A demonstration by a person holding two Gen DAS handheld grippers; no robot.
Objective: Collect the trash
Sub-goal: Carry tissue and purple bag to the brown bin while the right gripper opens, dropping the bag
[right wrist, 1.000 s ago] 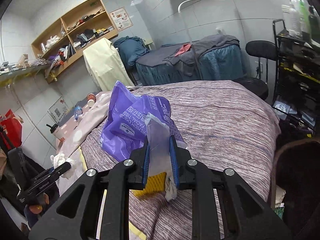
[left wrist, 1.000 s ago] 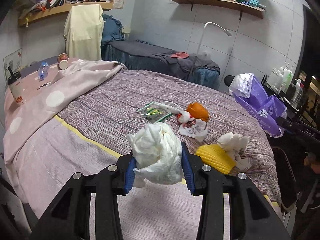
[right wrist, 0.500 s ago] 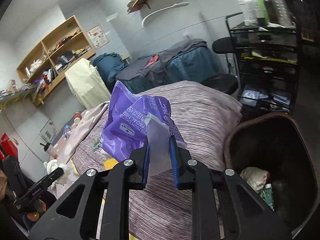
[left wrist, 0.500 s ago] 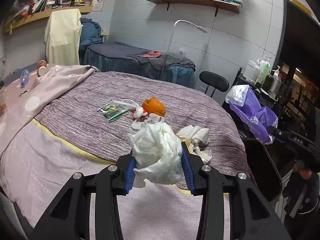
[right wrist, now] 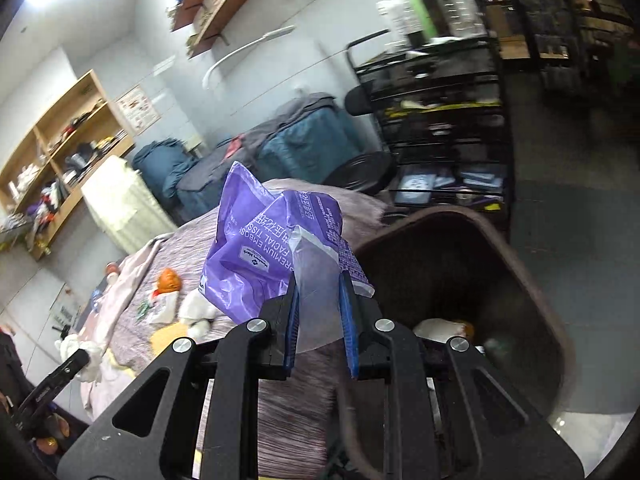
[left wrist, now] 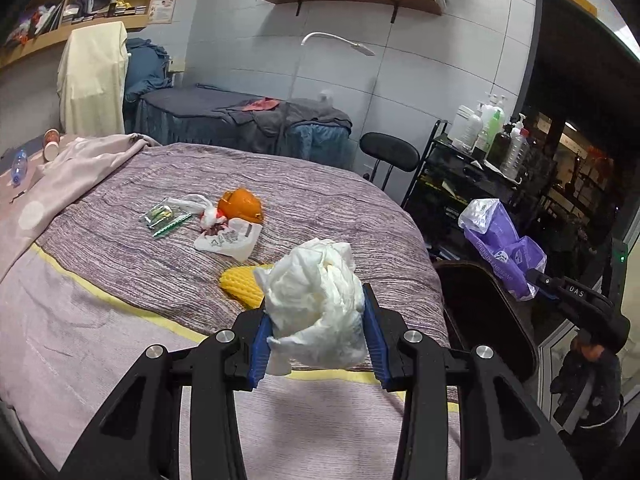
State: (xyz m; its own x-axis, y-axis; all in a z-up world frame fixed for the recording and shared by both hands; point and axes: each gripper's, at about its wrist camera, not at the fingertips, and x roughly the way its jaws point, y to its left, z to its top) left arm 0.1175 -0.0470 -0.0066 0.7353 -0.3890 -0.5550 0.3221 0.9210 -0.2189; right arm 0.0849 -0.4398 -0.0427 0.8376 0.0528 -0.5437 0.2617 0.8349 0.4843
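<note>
Now the right gripper [right wrist: 318, 320], pinching the purple tissue wrapper [right wrist: 272, 248], has swung from over the bed to the dark bin [right wrist: 532, 280], seemingly above its rim, ready to drop, while the left gripper [left wrist: 316, 334] still clamps the white tissue wad [left wrist: 316, 304].

Part of the yellow item [left wrist: 240, 285] near the bed's [left wrist: 120, 264] foot edge is hidden behind the white tissue wad [left wrist: 316, 308]. The trash bin [right wrist: 532, 292] is blurred, and its contents cannot be identified. Its lower rim is covered by the right gripper [right wrist: 319, 320].
</note>
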